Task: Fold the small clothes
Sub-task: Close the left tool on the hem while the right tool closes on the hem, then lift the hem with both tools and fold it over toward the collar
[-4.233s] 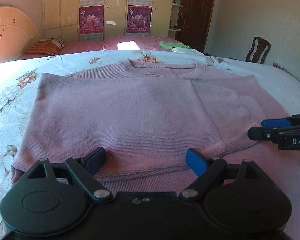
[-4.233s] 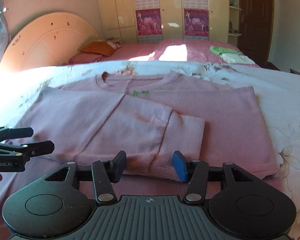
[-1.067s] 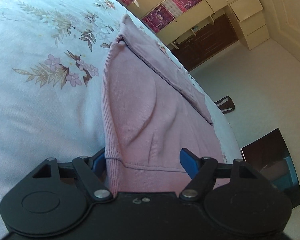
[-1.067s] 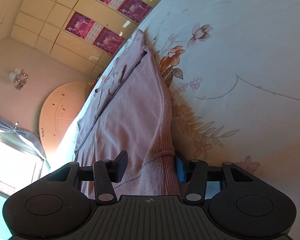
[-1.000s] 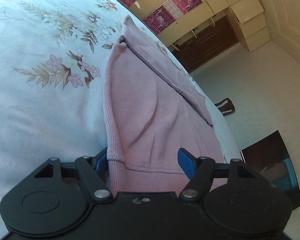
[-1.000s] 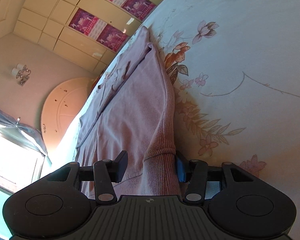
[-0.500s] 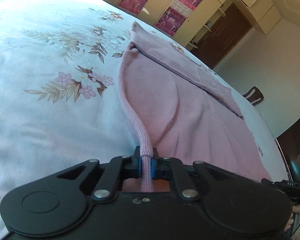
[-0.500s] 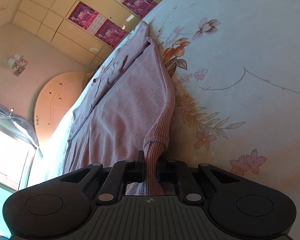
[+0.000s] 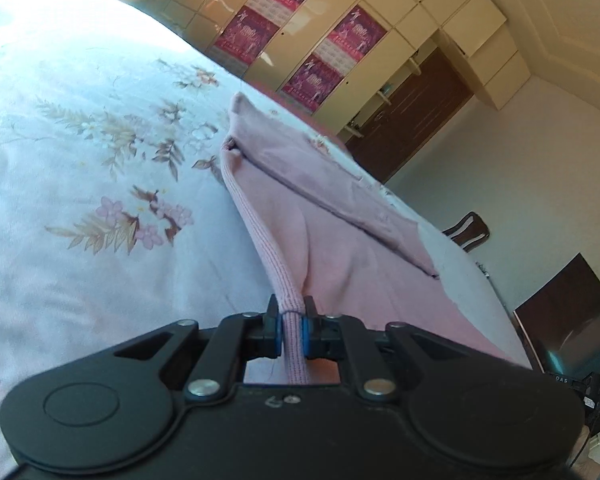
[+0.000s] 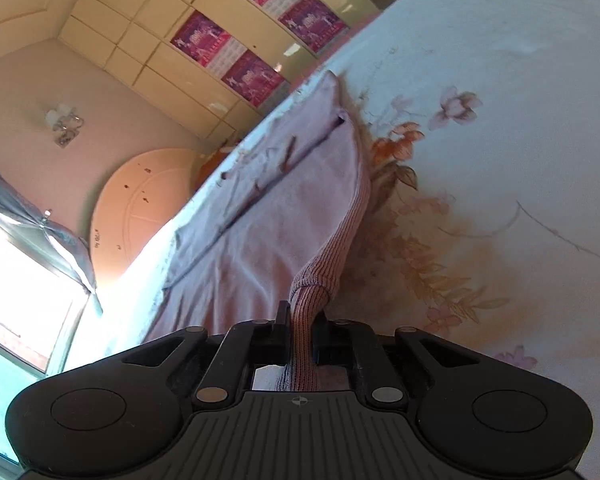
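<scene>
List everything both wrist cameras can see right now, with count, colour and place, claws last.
pink knitted sweater: one, pink, lying on the bed, ribbed hem corners pinched up
floral bedsheet: one, pale with pink and tan flowers, under the sweater
cream wardrobe: one, cream, far wall
magenta posters: four, magenta, on the wardrobe doors
dark wooden door: one, dark brown, beside the wardrobe
dark wooden chair: one, beyond the bed
cream headboard: one, rounded, by the wall
wall lamp: one, above the headboard
left claw: shut on the hem
right claw: shut on the hem
</scene>
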`<state>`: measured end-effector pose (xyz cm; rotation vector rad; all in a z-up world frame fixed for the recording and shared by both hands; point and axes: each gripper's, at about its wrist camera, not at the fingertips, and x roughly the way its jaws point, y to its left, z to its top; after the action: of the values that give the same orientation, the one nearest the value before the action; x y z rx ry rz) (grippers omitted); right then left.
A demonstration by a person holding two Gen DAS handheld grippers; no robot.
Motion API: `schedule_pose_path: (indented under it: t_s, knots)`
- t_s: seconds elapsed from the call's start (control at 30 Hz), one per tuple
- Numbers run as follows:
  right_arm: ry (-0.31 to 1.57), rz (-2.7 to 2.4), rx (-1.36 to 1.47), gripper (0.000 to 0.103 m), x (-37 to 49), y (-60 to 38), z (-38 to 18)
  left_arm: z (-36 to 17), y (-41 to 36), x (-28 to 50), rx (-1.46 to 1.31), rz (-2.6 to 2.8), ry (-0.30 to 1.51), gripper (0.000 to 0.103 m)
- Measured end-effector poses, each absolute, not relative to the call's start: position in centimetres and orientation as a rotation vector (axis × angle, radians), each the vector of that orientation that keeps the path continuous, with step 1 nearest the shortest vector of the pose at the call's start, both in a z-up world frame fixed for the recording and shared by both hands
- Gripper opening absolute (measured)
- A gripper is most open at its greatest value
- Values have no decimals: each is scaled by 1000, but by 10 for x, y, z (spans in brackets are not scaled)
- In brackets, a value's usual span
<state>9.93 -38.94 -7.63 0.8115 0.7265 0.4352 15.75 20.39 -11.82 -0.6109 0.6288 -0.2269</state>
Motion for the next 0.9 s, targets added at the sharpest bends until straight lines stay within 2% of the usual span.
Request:
schedule_pose_path:
  t_s: [0.13, 0.23, 0.37, 0.67, 0.9]
  knots:
    - [708, 446, 796, 8, 100, -394, -75, -128, 203, 158, -582, -217, 688, 8]
    - [861, 371, 747, 8, 105, -392, -112, -159, 202, 162, -607, -179, 790, 8]
    - [838, 339, 838, 7, 97, -395, -123, -167, 211, 158, -734, -167, 756, 8]
    - [667, 432, 779, 7, 119, -383, -47, -124, 225, 165, -877, -230, 577, 7]
    - [601, 409, 772, 7, 167, -374, -10, -87, 231, 224, -976, -273, 492, 7]
